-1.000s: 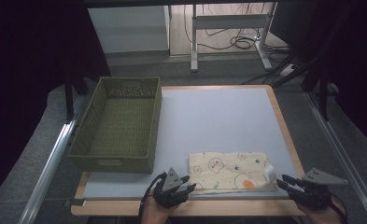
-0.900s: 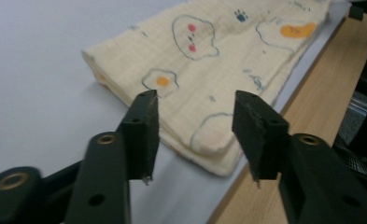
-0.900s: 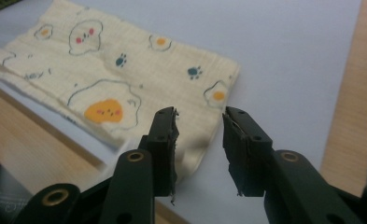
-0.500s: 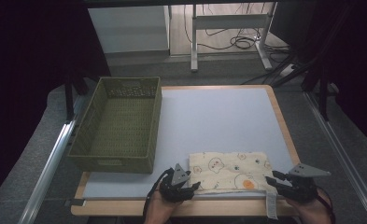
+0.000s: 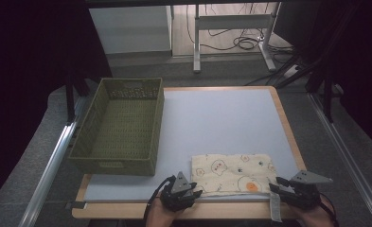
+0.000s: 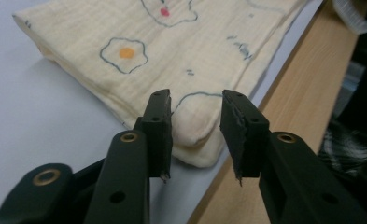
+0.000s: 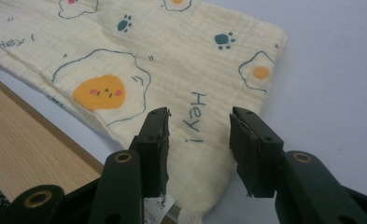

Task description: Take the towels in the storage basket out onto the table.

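Cream cloth (image 5: 232, 173) corners sit between both parted, unclamped hand-held grippers (image 6: 196, 116) (image 7: 197, 135); the high view adds a basket (image 5: 119, 127).

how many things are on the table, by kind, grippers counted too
cloth: 1
basket: 1
left gripper and right gripper: 2
total: 4
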`<state>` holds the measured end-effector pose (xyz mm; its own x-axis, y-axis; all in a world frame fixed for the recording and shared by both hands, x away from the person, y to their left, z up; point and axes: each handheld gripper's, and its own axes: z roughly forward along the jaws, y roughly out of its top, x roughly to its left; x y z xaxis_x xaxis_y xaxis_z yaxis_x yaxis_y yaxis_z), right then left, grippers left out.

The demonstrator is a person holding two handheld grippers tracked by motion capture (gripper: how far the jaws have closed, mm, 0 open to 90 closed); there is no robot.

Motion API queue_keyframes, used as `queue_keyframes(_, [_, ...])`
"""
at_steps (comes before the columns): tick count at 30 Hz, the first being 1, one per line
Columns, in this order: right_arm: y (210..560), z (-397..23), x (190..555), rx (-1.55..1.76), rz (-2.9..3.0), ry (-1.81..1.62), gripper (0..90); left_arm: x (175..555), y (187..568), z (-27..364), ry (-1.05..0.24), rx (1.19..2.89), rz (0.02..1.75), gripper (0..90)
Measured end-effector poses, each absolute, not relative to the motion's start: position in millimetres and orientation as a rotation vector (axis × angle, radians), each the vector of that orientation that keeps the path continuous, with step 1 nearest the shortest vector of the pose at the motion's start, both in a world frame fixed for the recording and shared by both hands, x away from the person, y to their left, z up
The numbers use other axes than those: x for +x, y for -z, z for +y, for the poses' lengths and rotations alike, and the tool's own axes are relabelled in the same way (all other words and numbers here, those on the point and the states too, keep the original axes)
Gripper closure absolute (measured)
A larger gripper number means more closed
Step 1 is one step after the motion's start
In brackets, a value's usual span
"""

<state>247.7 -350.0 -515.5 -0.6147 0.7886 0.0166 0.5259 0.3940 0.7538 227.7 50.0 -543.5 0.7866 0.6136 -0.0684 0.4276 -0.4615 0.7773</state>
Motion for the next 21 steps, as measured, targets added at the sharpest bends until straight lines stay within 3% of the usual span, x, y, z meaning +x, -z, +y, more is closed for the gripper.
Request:
queue_keyframes(4, [515.7,-350.7,248.1,1.146,2.310,-1.068,57.6,227.6,541.3,48.1,-0.322,2.131,0.780,83.8])
queue_keyframes(9, [513.1,-351.9,247.7,1.144,2.302,-1.070,57.6,223.5,531.3,51.9,-0.343,2.107,0.771,85.7])
queue_keyframes(18, [511.5,-350.5,246.3,1.140,2.301,-1.080,57.6,204.1,532.3,50.2,-0.295,2.153,0.762,83.6])
queue_keyframes(21, [512.5,-350.3,247.1,1.144,2.303,-1.077,57.1,207.5,537.3,50.7,-0.293,2.145,0.777,69.1])
